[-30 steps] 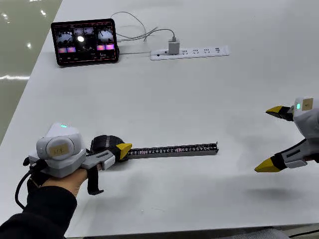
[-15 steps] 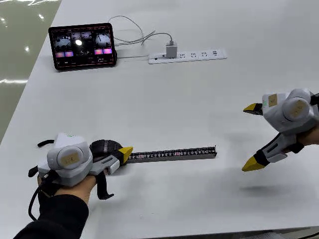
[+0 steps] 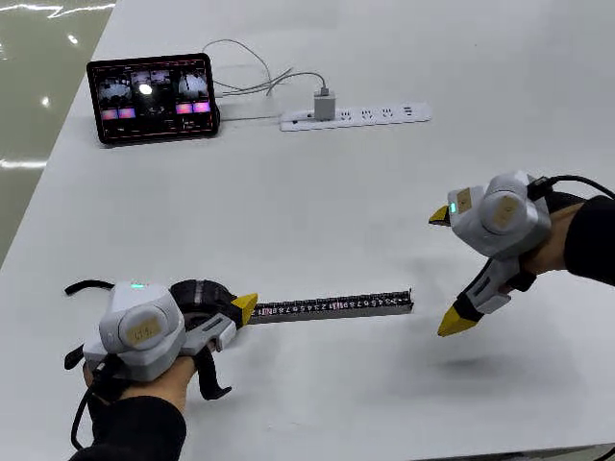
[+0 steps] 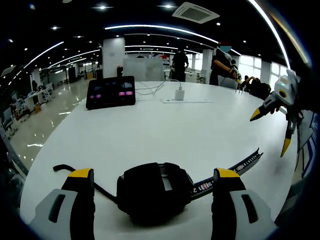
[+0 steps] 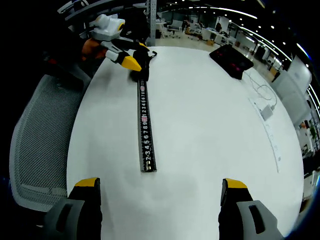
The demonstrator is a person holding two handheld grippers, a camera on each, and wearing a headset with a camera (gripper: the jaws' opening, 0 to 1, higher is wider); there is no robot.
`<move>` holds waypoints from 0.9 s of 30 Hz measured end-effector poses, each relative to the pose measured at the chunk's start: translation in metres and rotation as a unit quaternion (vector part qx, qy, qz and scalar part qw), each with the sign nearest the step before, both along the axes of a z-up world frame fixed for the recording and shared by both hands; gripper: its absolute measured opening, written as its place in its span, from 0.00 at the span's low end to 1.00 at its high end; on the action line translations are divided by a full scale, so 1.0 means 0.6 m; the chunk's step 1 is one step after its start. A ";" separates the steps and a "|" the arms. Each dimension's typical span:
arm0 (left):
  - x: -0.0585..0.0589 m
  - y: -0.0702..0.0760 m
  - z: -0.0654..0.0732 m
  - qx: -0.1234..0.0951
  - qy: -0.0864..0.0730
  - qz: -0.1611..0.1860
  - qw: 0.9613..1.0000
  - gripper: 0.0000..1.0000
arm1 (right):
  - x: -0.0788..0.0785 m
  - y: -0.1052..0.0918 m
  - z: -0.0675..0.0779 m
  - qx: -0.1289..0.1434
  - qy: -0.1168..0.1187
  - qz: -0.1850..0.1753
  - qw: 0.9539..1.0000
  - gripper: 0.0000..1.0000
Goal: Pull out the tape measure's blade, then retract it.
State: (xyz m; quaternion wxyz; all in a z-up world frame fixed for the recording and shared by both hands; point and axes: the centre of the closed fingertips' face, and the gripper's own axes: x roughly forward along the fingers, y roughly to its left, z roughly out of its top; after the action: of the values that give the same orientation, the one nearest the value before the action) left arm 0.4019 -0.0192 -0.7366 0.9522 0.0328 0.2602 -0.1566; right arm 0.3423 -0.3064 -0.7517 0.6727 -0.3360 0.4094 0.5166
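- Lower left of the head view: the left gripper [image 3: 223,300] has its jaws apart, flanking the black tape measure case [image 4: 155,192] with gaps on both sides.
- The blade [image 3: 332,306] lies extended rightward on the white table [image 3: 336,192].
- Right side: the right gripper [image 3: 446,271] hovers with jaws spread wide, near the blade's end but apart from it.

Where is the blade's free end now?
In the head view the blade's free end lies flat on the white table, just left of the open right tongs, not touching them.
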 end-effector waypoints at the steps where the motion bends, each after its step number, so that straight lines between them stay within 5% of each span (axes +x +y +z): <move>1: 0.001 -0.001 0.000 0.000 -0.001 0.000 1.000 0.95 | 0.000 0.001 -0.003 -0.005 0.001 0.003 1.000 0.97; 6: 0.004 0.000 0.000 -0.001 0.000 0.001 1.000 0.94 | 0.002 0.013 -0.021 -0.010 0.012 0.008 1.000 0.87; 10: 0.009 0.001 0.002 -0.001 -0.002 0.001 1.000 0.93 | -0.004 0.026 -0.023 -0.007 0.014 0.025 1.000 0.59; 15: 0.014 0.001 0.004 -0.001 -0.005 0.000 1.000 0.92 | -0.008 0.032 -0.034 -0.010 0.023 0.035 0.999 0.44; 22: 0.015 -0.001 0.006 0.001 -0.005 -0.003 1.000 0.91 | -0.021 0.036 -0.038 -0.012 0.032 0.081 0.996 0.32; 27: 0.013 -0.003 0.004 0.001 -0.004 -0.003 1.000 0.90 | -0.018 0.029 -0.048 -0.021 0.038 0.070 0.997 0.25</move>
State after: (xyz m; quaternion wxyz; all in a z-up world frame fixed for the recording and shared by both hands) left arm 0.4099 -0.0208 -0.7340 0.9528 0.0346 0.2564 -0.1589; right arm 0.3314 -0.2889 -0.7808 0.6118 -0.3579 0.4214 0.5658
